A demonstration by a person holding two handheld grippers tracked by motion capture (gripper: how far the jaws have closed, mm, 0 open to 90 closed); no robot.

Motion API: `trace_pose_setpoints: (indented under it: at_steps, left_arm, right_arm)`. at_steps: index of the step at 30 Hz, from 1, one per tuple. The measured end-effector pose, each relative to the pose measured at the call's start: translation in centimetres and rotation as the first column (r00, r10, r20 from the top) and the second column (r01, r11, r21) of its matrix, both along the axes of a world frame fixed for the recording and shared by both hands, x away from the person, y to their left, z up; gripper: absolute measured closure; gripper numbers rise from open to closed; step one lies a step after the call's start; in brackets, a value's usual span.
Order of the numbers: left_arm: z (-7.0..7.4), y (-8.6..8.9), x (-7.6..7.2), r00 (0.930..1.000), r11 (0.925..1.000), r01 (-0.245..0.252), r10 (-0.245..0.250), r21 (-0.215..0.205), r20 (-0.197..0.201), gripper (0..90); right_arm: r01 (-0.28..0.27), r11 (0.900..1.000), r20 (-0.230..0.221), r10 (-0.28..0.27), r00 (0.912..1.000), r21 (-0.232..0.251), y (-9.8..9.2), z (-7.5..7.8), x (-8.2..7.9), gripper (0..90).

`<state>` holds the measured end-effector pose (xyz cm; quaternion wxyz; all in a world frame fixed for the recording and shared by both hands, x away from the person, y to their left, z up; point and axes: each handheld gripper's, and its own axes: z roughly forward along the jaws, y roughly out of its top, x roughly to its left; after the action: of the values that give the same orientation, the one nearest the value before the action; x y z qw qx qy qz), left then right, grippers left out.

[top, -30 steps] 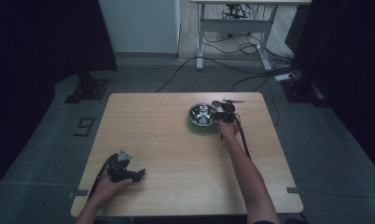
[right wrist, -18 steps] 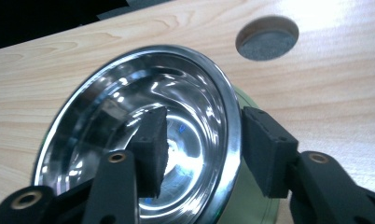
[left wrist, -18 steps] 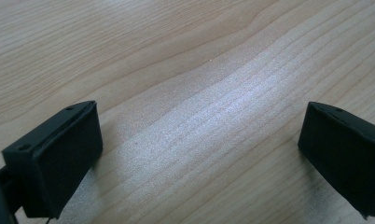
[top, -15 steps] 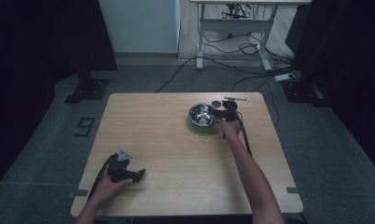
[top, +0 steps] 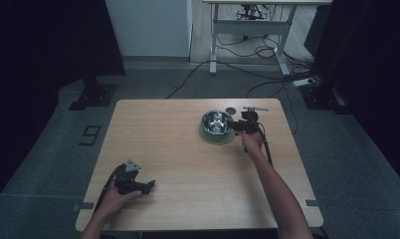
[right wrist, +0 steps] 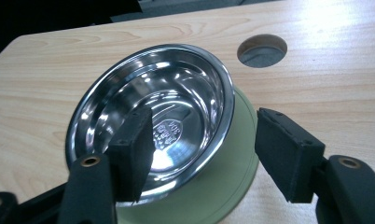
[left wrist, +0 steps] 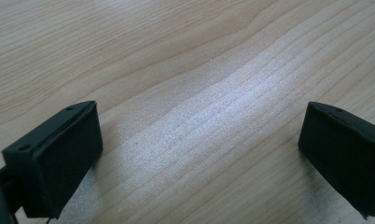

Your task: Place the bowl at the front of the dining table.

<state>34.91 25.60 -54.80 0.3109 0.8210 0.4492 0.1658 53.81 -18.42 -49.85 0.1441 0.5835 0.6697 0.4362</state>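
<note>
Wooden table (top: 178, 164): one steel bowl (top: 217, 122) on one green plate (top: 215, 138).

A wooden table (top: 178, 149) with a round hole (right wrist: 262, 50) near its far edge.

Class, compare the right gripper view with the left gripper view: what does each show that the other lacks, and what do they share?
Right gripper view: a steel bowl sitting on a green plate, a round hole in the tabletop, and the right gripper straddling the bowl's rim, its jaws having just been opening. Left gripper view: the left gripper, open over bare wood. Both: the wooden table.
</note>
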Motion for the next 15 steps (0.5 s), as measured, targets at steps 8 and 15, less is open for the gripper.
trace_pose_setpoints:
  at_steps: [8,15]
  left_arm:
    - [0.0,0.0,0.0,1.0,1.0,0.0,0.0,0.0,0.0,0.0]
    - [0.0,0.0,0.0,1.0,1.0,0.0,0.0,0.0,0.0,0.0]
  right_arm:
    - [-0.035,0.999,0.026,0.035,0.999,-0.015,-0.6,0.8,-2.1,37.4]
    - [-0.071,0.997,0.043,0.071,0.9966,-0.009,-1.0,1.4,-4.2,37.1]
